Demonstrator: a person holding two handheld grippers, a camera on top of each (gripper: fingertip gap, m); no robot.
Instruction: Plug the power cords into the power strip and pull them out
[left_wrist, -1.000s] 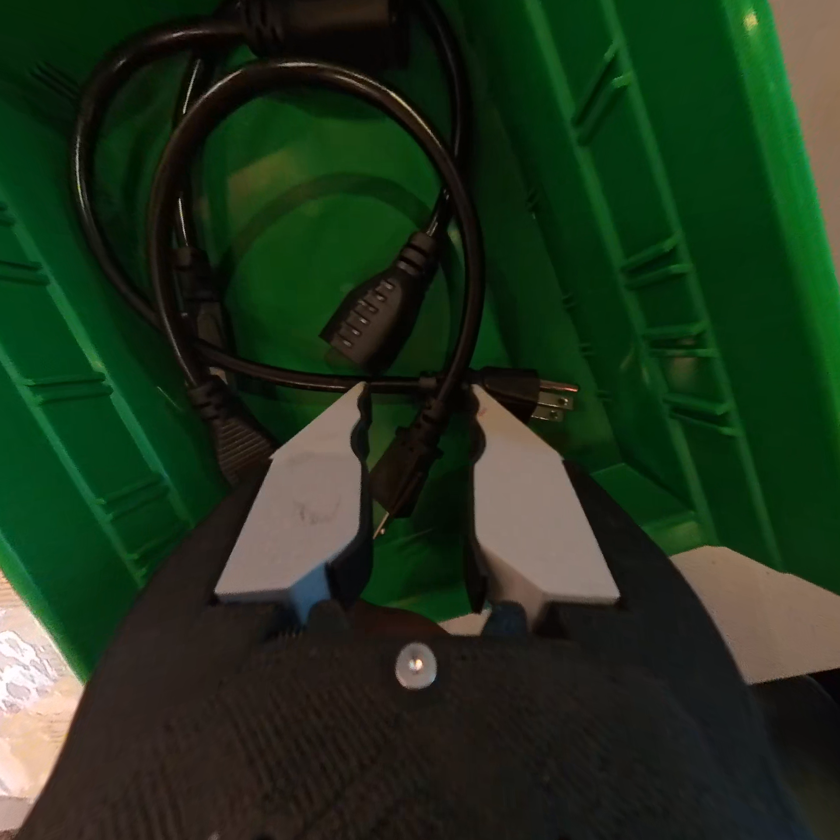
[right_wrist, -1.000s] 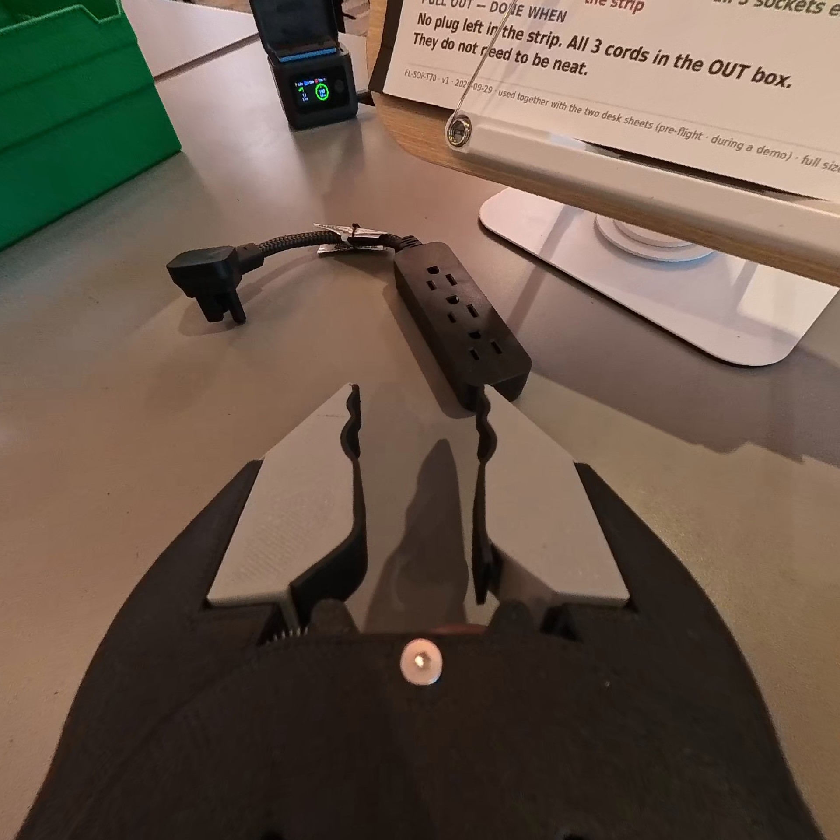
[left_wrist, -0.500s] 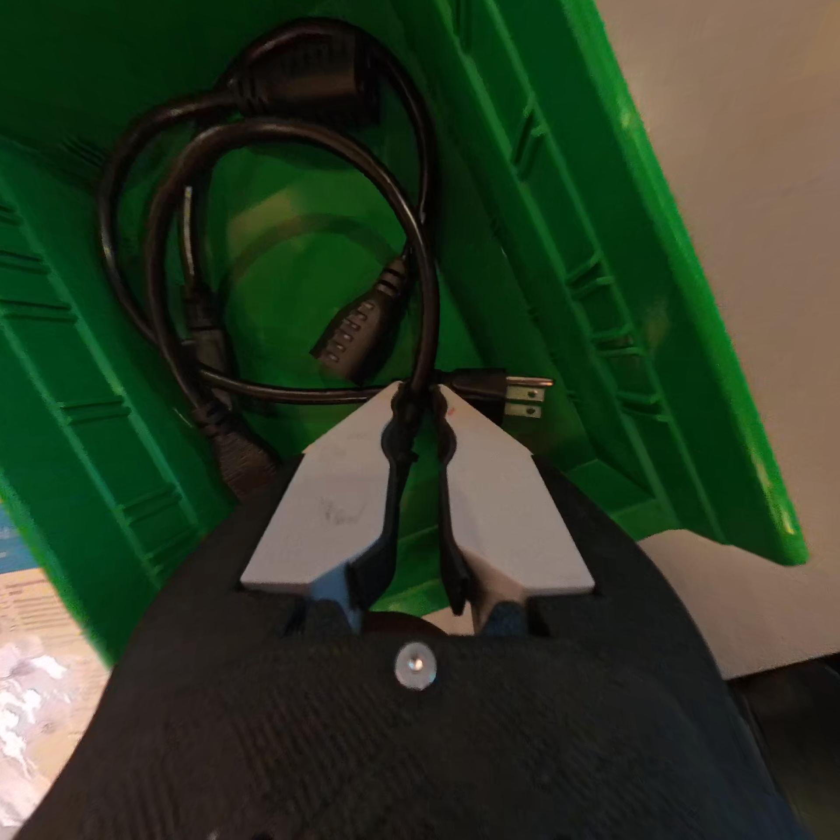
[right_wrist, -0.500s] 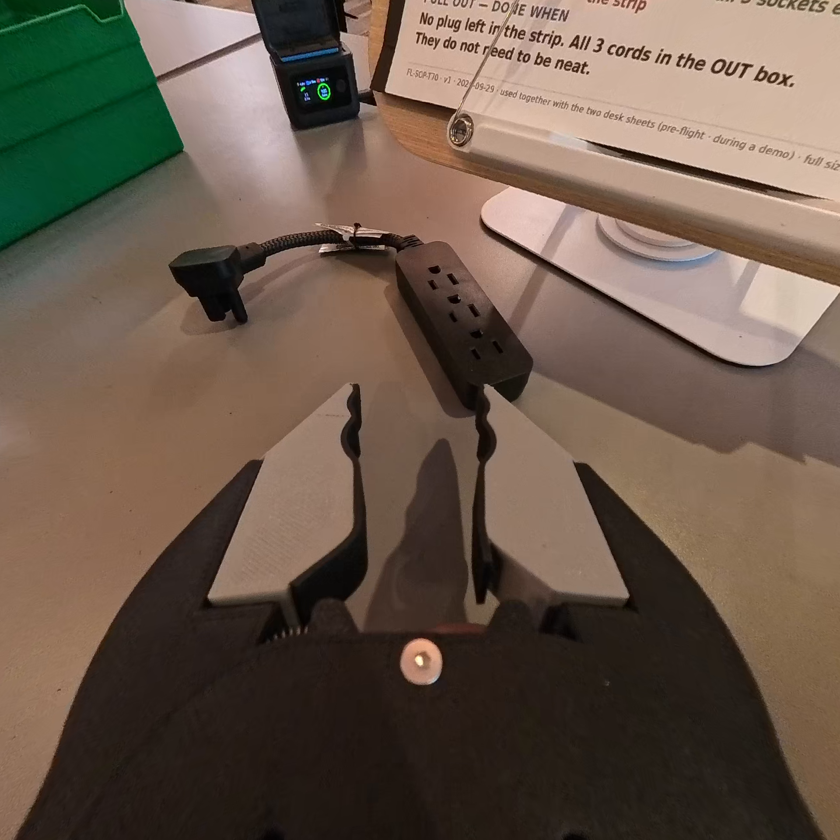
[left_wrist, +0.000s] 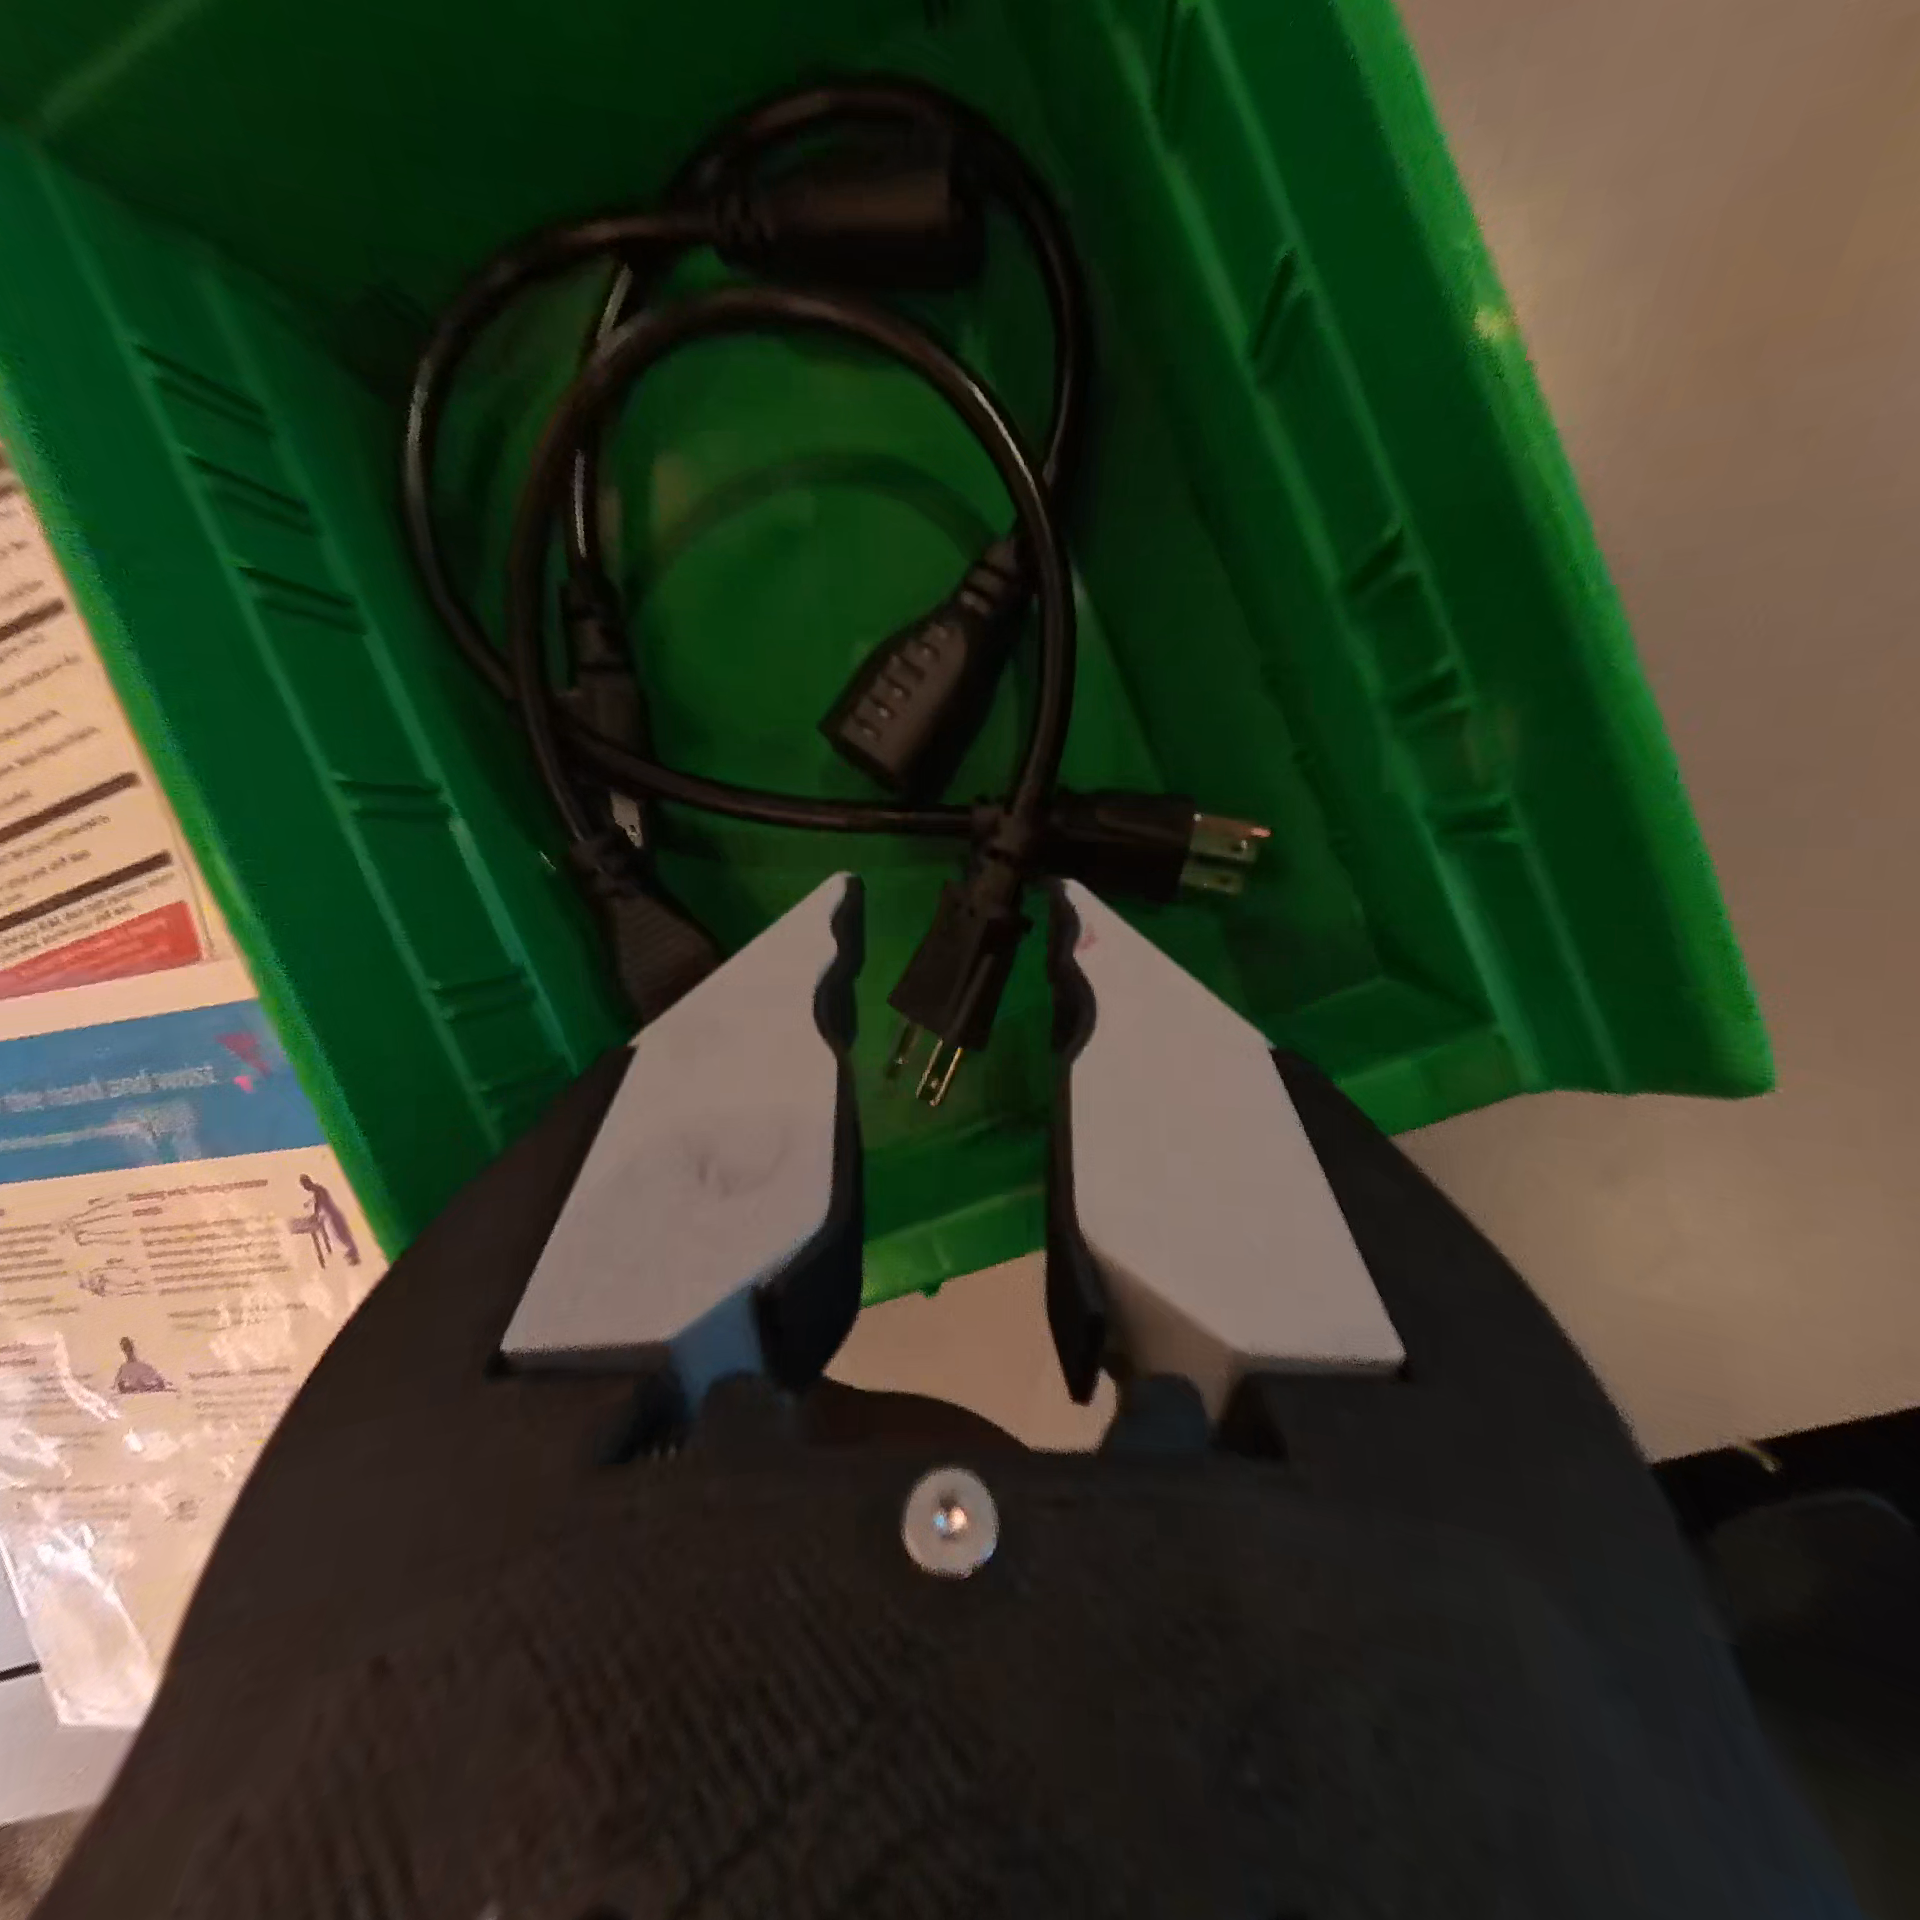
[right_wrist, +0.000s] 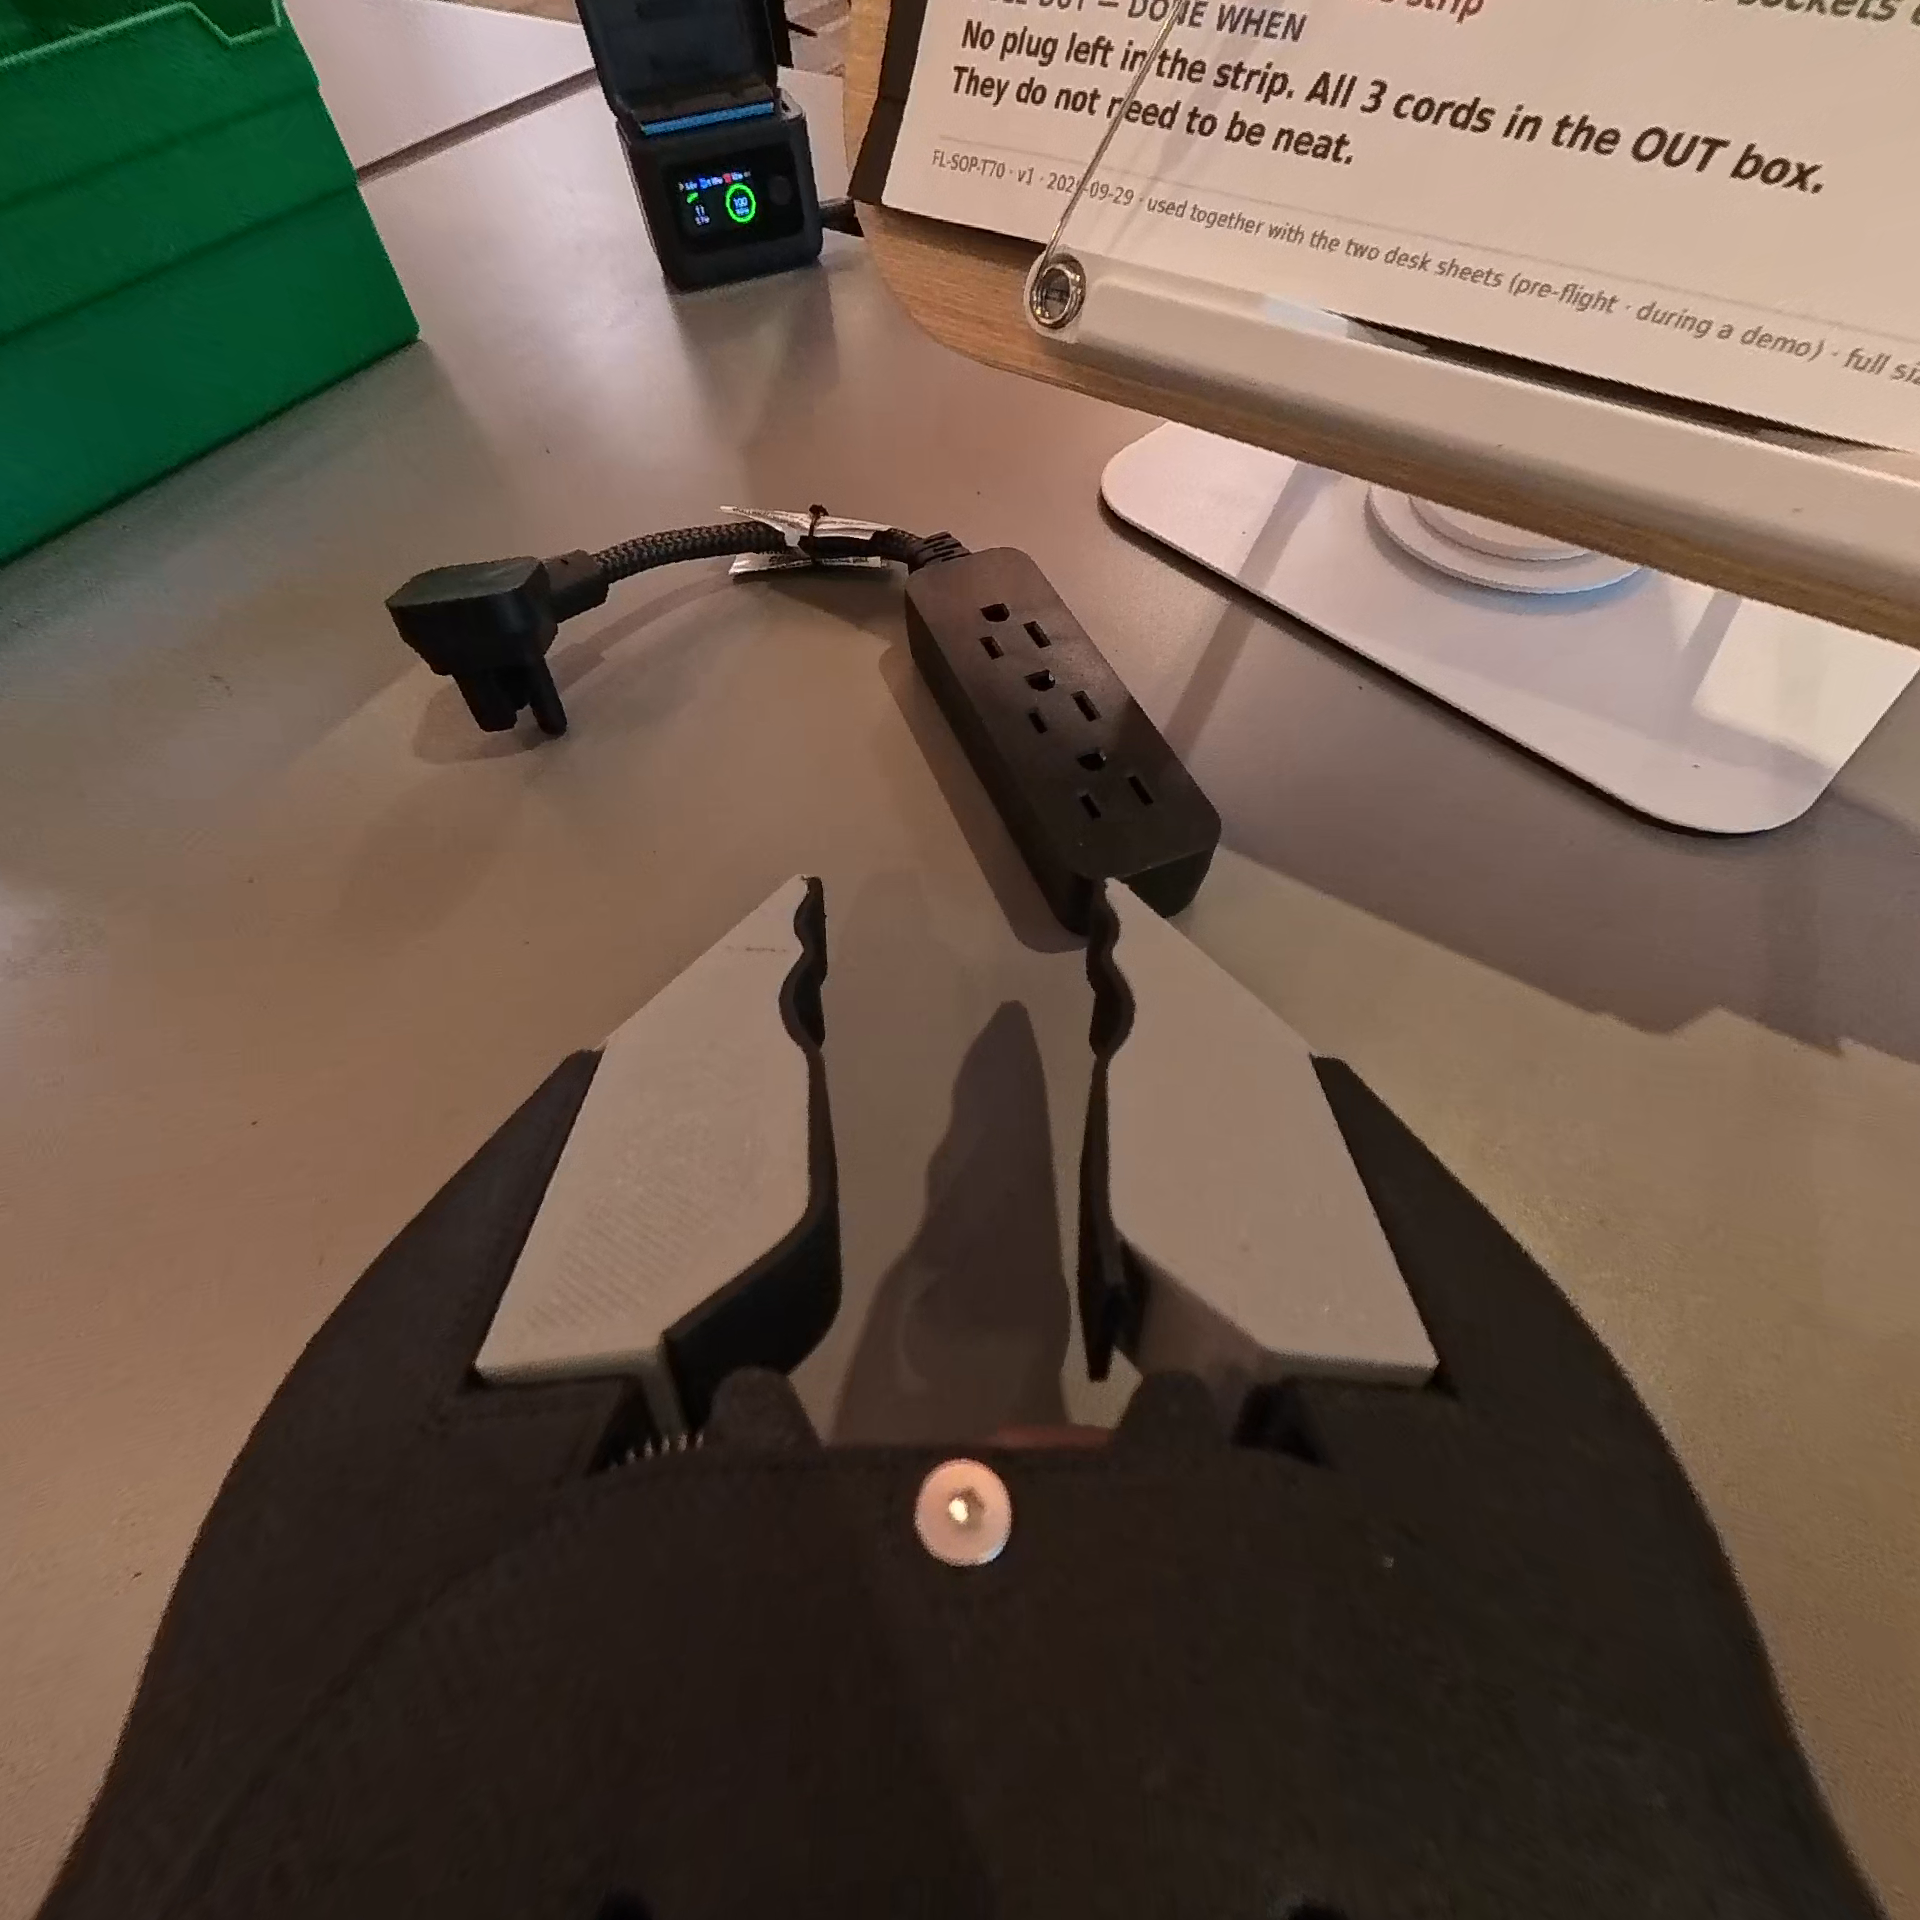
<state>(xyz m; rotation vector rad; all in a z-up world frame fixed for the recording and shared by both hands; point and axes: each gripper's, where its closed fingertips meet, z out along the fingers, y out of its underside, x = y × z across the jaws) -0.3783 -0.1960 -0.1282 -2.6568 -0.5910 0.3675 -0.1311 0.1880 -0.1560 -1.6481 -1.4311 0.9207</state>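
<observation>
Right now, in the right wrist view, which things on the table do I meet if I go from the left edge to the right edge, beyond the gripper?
Green bin → the strip's own black angled plug → small black device with a lit screen → black power strip → white stand base.

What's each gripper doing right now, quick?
Left gripper: open; a black plug sits between its fingers, ungripped.
Right gripper: open, holding nothing, near the power strip.

left view over bin (left_wrist: 1299, 436), right view low over table (right_wrist: 312, 935)
</observation>
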